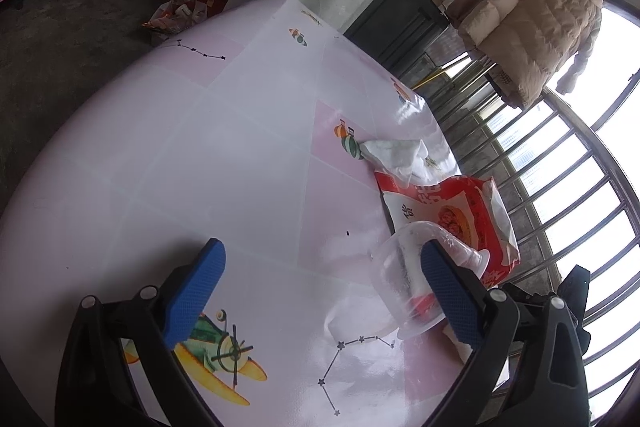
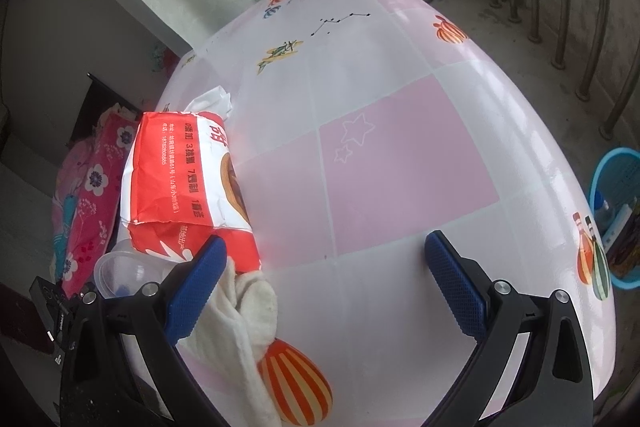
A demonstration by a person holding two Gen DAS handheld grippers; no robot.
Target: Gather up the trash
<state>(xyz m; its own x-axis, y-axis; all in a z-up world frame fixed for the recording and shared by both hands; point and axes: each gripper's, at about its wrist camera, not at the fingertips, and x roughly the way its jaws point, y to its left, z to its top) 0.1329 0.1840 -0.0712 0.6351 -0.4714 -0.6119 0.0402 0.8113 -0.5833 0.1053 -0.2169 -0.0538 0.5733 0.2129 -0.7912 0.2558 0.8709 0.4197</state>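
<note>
A clear plastic cup lies on its side on the pink and white table. My left gripper is open, and its right finger overlaps the cup while the left finger stands well clear of it. Behind the cup lies a red and white bag, with a crumpled white tissue beyond it. My right gripper hangs open over bare tabletop. A white cloth wad lies against its left finger, next to the bag and the cup.
A blue basket holding several items stands on the floor past the table's right edge. Metal railings run close behind the table. A second tissue pokes out beyond the bag. The left tool's black body shows at lower left.
</note>
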